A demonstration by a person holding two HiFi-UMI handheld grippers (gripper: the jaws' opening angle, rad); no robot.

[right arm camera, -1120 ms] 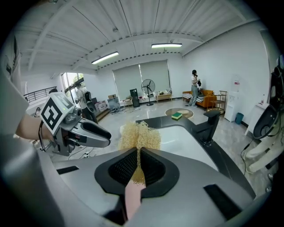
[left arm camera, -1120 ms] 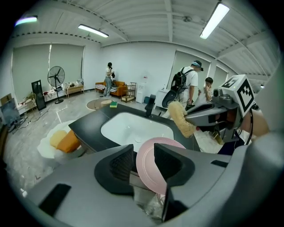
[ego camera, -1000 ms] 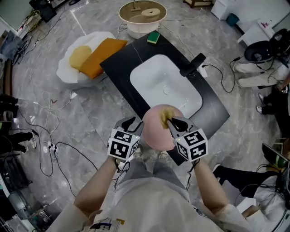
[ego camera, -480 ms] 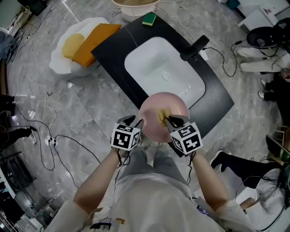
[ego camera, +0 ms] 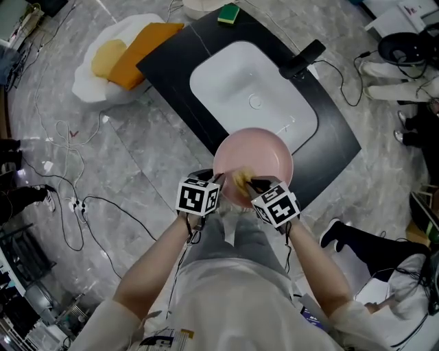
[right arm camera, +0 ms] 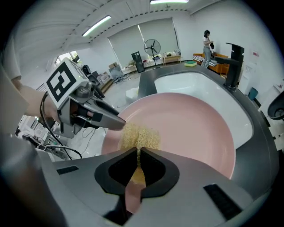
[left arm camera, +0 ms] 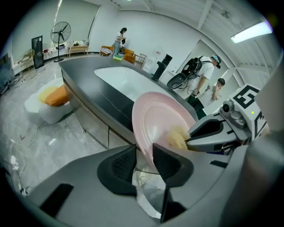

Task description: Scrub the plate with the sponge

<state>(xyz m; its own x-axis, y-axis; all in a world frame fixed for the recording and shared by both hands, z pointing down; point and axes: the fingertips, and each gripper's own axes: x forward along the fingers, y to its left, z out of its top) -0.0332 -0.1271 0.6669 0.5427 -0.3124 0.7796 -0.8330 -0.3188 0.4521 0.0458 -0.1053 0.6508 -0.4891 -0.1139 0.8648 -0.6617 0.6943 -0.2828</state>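
Observation:
A pink plate [ego camera: 259, 159] hangs tilted over the front edge of the black counter [ego camera: 171, 75]. My left gripper [ego camera: 217, 185] has the plate's near-left rim [left arm camera: 143, 141] between its jaws; they have just been closing and grip it. My right gripper [ego camera: 247, 184] is shut on a yellow sponge [ego camera: 239, 179]. The sponge [right arm camera: 140, 134] presses on the plate's inner face [right arm camera: 195, 128] near its lower rim. In the left gripper view the sponge [left arm camera: 177, 137] sits at the tip of the right gripper [left arm camera: 188, 141], close beside my left gripper [left arm camera: 144, 155].
Beyond the plate a white sink basin [ego camera: 254, 96] is set in the counter, with a black faucet [ego camera: 302, 58] at its right. A green sponge [ego camera: 228, 14] lies at the far corner. A white cushion with yellow and orange pads [ego camera: 110, 68] and cables [ego camera: 75, 206] lie on the floor at the left.
Both grippers have sunk together with the plate and the sponge. The plate now shows more of its inner face and reaches further over the counter.

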